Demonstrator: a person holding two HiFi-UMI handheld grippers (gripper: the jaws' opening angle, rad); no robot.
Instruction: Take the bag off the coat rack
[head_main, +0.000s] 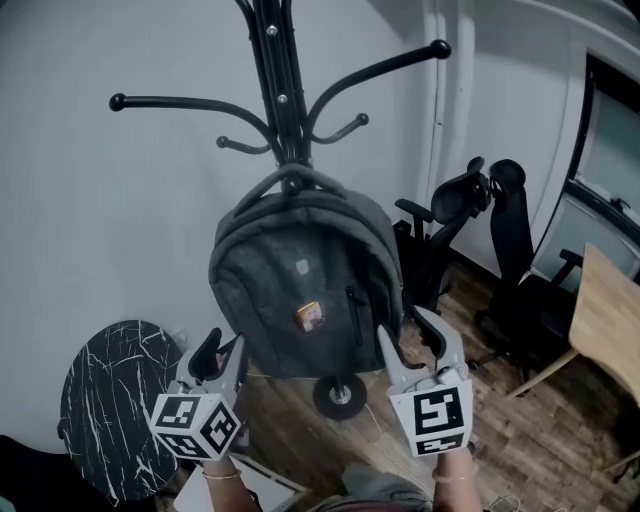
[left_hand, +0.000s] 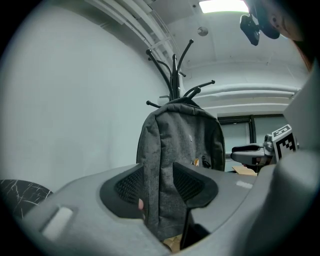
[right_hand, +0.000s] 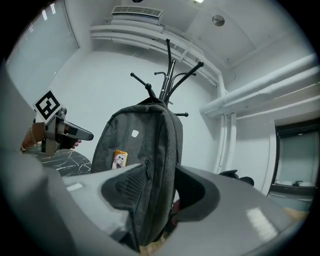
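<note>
Head view: grey backpack (head_main: 300, 290) hung by its top loop on the black coat rack (head_main: 280, 90), centre frame. Left gripper (head_main: 222, 348), lower left, and right gripper (head_main: 407, 330), lower right, flanked its bottom corners; both fingers stood apart, gripping nothing.

Lower left of your view: round black marble-veined tabletop (head_main: 110, 400) against white wall (head_main: 120, 220). To your right: two black office chairs (head_main: 445, 215) (head_main: 515, 250) on wood-plank floor (head_main: 520, 440). Light wooden desk (head_main: 605, 320) at right edge, dark-framed window (head_main: 610, 130) above. Ceiling light (left_hand: 222, 6) lit overhead.
</note>
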